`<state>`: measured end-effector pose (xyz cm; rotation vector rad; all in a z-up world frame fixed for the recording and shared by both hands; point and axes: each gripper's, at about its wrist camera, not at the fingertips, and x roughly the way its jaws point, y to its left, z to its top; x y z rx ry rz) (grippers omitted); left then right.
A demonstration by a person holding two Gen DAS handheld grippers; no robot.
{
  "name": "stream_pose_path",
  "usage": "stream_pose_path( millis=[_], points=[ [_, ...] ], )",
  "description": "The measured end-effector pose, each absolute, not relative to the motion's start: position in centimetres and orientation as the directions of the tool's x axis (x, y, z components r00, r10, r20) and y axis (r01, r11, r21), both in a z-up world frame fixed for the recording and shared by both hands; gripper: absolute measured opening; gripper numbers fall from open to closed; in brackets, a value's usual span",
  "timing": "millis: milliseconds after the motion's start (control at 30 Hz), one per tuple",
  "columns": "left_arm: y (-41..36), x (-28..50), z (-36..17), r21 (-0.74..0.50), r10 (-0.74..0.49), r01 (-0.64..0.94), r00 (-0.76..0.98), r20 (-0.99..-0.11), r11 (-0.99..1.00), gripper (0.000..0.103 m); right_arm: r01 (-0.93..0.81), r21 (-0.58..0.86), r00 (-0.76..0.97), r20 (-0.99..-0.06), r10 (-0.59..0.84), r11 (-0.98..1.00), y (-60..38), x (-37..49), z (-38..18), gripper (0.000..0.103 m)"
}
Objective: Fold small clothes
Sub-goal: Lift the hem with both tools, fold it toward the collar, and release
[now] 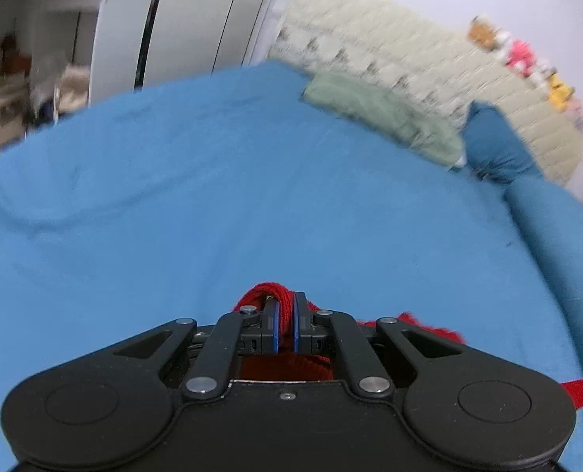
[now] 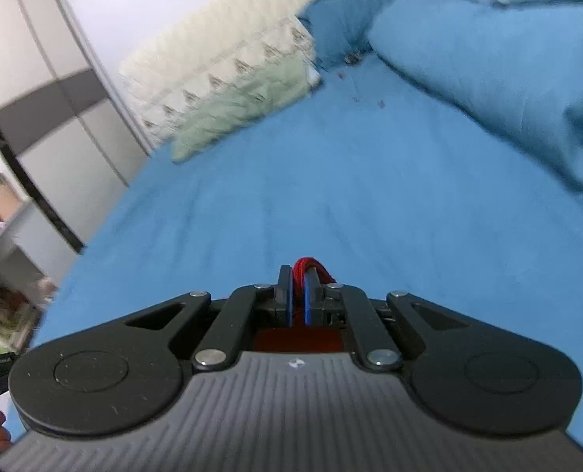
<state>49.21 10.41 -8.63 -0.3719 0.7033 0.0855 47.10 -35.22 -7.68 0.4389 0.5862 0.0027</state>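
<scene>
Red garment (image 1: 285, 306): a small knitted piece, ribbed and yarn-thick, pinched at two places and hanging below both tools, above the blue bedsheet (image 1: 212, 204); most of it is hidden under the gripper bodies.
Left gripper (image 1: 285, 316): jaws clamped together on a bunched fold of the red knit, more of which trails off to the right.
Right gripper (image 2: 299, 295): jaws closed on another bunch of the same knit.
Handling: I judge it light, soft and floppy — it should sag between the grips and stretch if pulled hard.
Where to hold: corners or hem edges, spread well apart, so it hangs flat.
Surroundings: smooth cotton sheet, green pillow (image 1: 381, 114), blue pillow (image 2: 488, 63) — all soft, rounded shapes.
</scene>
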Motion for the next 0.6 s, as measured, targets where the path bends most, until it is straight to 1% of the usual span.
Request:
stream_pose_path(
  millis=[100, 333, 400, 433, 467, 500, 533, 567, 600],
  points=[
    [10.5, 51.1, -10.6, -0.311, -0.050, -0.215, 0.747, -0.663, 0.926, 0.007, 0.139, 0.369, 0.824, -0.558, 0.099, 0.919, -34.7, 49.7, -10.4, 0.020],
    [9.8, 54.3, -11.1, -0.242, -0.023, -0.178, 0.759, -0.651, 0.954, 0.007, 0.176, 0.352, 0.822, -0.567, 0.060, 0.919, -35.3, 53.6, -13.1, 0.020],
    [9.5, 54.4, -11.2, -0.226, -0.015, -0.177, 0.755, -0.655, 0.958, 0.010, 0.193, 0.337, 0.810, -0.585, 0.043, 0.922, -35.3, 53.9, -13.7, 0.021],
    [9.2, 54.3, -11.4, -0.219, -0.005, -0.185, 0.753, -0.658, 0.958, 0.014, 0.200, 0.322, 0.803, -0.595, 0.034, 0.925, -35.2, 54.1, -14.0, 0.022],
    [9.2, 53.9, -11.3, -0.207, 0.009, -0.193, 0.752, -0.659, 0.959, 0.031, 0.208, 0.316, 0.797, -0.603, 0.026, 0.926, -35.3, 54.6, -14.0, 0.026],
    [8.8, 54.6, -11.1, -0.199, 0.018, -0.197, 0.753, -0.658, 0.960, 0.044, 0.226, 0.310, 0.795, -0.606, 0.009, 0.923, -35.3, 54.5, -14.0, 0.040],
    [8.8, 54.5, -10.8, -0.194, 0.025, -0.198, 0.760, -0.649, 0.961, 0.066, 0.239, 0.313, 0.794, -0.608, 0.000, 0.919, -35.5, 54.2, -14.0, 0.059],
    [8.9, 53.6, -10.3, -0.182, 0.033, -0.190, 0.774, -0.632, 0.965, 0.070, 0.244, 0.328, 0.799, -0.601, 0.003, 0.913, -35.8, 53.7, -13.8, 0.090],
    [9.0, 52.8, -9.9, -0.171, 0.038, -0.182, 0.784, -0.620, 0.968, 0.070, 0.247, 0.337, 0.812, -0.584, -0.004, 0.908, -35.9, 52.9, -13.6, 0.098]
  ],
)
